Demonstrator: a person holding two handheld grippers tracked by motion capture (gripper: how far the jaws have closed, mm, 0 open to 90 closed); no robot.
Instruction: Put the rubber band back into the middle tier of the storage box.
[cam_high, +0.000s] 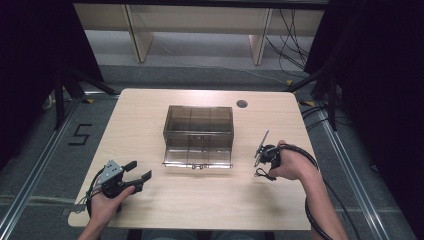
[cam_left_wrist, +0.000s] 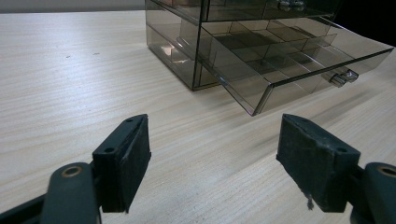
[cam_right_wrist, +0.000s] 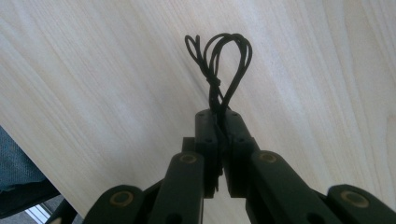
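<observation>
A smoky clear drawer box (cam_high: 198, 120) stands mid-table, its bottom drawer (cam_high: 197, 159) pulled out toward me. In the left gripper view the box (cam_left_wrist: 187, 37) and the divided, empty-looking drawer (cam_left_wrist: 299, 70) lie ahead to the right. My left gripper (cam_high: 139, 170) (cam_left_wrist: 215, 158) rests open near the table's front left, with nothing between its fingers. My right gripper (cam_high: 265, 166) (cam_right_wrist: 219, 121) is shut on a small bundle of black cord loops (cam_right_wrist: 224, 60) (cam_high: 260, 173), held just over the table to the right of the drawer.
The light wooden table (cam_high: 150, 110) has a round cable hole (cam_high: 242, 104) at the back right. Its front edge (cam_right_wrist: 42, 154) shows near the right gripper. Black frames and cables flank both sides of the table.
</observation>
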